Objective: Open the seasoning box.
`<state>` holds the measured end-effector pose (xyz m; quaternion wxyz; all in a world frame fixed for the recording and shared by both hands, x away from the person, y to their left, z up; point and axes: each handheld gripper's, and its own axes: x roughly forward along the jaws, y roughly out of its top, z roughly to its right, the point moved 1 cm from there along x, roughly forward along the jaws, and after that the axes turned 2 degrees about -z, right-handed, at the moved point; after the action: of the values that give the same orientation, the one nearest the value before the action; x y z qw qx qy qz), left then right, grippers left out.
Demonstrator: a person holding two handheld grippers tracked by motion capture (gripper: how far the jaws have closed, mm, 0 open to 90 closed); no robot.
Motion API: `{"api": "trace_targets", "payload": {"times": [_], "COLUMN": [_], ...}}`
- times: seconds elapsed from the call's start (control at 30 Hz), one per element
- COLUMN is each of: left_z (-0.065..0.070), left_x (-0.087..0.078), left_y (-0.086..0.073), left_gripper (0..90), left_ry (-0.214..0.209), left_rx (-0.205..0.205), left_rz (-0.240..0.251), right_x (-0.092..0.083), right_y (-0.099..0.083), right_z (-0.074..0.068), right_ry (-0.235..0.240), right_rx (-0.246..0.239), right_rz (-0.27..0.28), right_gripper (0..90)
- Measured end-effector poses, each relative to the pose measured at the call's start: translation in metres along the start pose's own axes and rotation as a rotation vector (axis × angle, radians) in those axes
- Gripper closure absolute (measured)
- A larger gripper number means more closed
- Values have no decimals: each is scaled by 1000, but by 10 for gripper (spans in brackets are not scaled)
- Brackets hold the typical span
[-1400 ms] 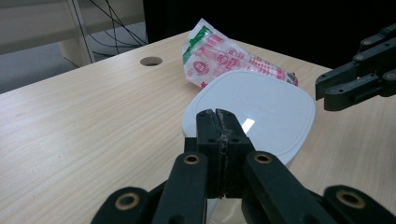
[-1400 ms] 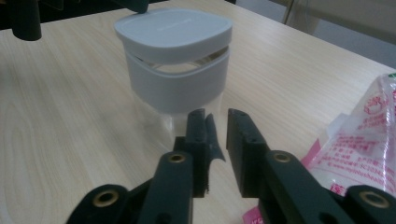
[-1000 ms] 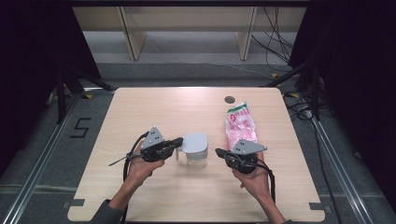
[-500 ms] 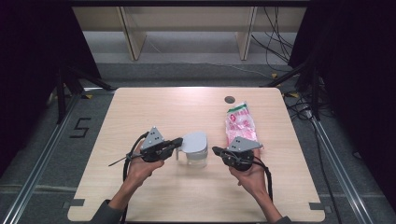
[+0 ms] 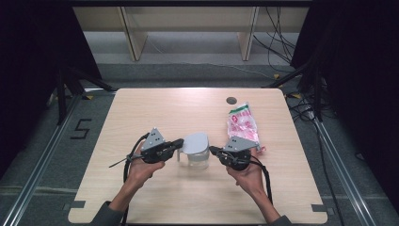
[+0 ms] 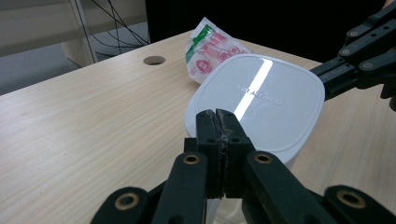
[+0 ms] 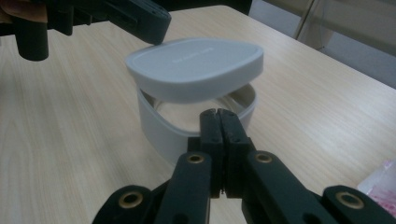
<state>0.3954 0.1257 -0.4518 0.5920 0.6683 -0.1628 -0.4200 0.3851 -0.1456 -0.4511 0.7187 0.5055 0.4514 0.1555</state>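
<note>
Left gripper (image 5: 178,142) and right gripper (image 5: 212,150), both clenched on nothing, are flanking the container (image 5: 197,159) at 9 and 3 o'clock; its white lid (image 7: 196,65) is sitting tilted, raised at one side.

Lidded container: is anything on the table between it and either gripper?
Nothing visible. The left gripper and right gripper, both shut, flank the container closely. The snack bag lies beyond the right gripper, out of the way.

White lid (image 6: 261,100), pink-and-green packet (image 5: 242,123)
</note>
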Motion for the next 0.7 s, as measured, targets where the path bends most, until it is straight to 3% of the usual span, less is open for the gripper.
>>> {"api": "trace_targets", "payload": {"times": [0.17, 0.23, 0.37, 0.4, 0.47, 0.6, 0.7], "left_z": [0, 0, -1, -1, -2, -3, -1], "left_x": [0, 0, 0, -1, -2, -6, -12], "left_y": [0, 0, 0, -1, -1, -3, -1], "left_gripper": [879, 878, 844, 830, 704, 644, 552], "left_ry": [1, 2, 2, 6, 18, 17, 18], "left_rx": [-1, 0, 2, -14, -17, -13, -3], "left_rz": [1, 2, 5, 7, 15, 14, 25], "right_x": [3, 2, 3, 4, 2, 2, 1], "right_y": [1, 2, 5, 6, 7, 9, 13], "right_z": [0, -1, -2, -2, -2, -2, -3], "right_ry": [7, 7, 8, 5, 9, 4, 16], "right_rx": [-17, 0, -28, -28, -29, -17, -35], "right_rz": [3, 2, 11, 19, 16, 27, 25], "right_gripper": [900, 900, 900, 900, 900, 900, 900]}}
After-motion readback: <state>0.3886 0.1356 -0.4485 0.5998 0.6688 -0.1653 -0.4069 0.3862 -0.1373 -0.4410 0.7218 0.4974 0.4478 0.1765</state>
